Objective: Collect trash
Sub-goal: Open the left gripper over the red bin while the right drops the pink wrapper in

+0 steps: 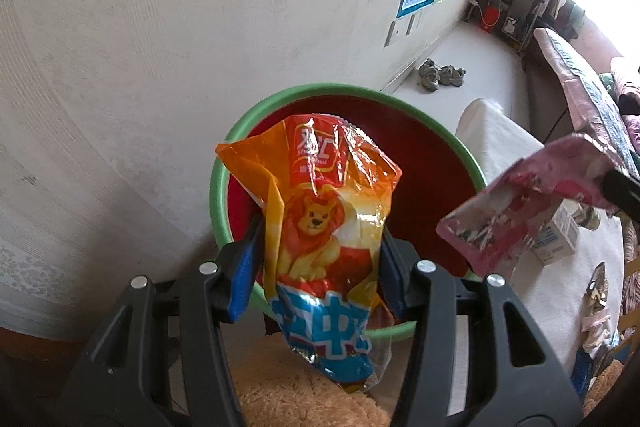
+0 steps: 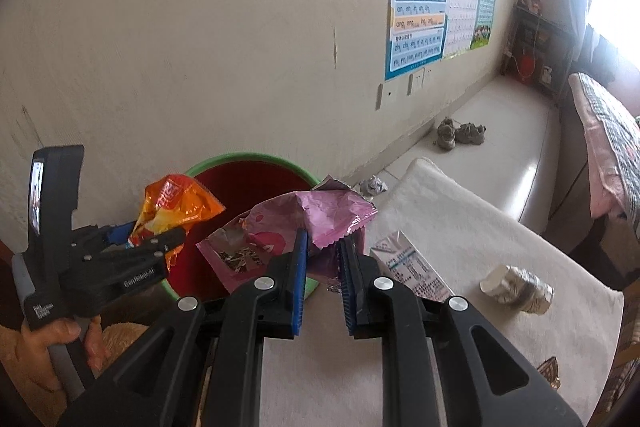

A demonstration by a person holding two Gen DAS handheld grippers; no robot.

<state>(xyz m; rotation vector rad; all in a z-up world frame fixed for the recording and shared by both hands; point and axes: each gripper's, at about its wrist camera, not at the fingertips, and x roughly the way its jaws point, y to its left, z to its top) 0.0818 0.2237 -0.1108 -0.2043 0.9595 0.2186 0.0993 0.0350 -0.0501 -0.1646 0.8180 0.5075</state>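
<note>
Between the blue pads of the left gripper (image 1: 320, 263) hangs an orange snack bag (image 1: 324, 227) (a cartoon lion on its front), pinched at its middle with its top rising above the fingers and its blue lower end drooping below them. Just beyond and beneath this claw sits the red bin (image 1: 424, 187) with a green rim, its mouth open under the bag. To the claw's right, the right gripper (image 2: 323, 267) clamps a crumpled pink wrapper (image 2: 288, 227), which spreads ahead and to the left of its fingers, over the bin's near edge. Right of that claw, on the white cloth-covered table (image 2: 480, 227), lie a milk carton (image 2: 412, 267), just beside the fingers, and farther off a squashed paper cup (image 2: 520, 287).
</note>
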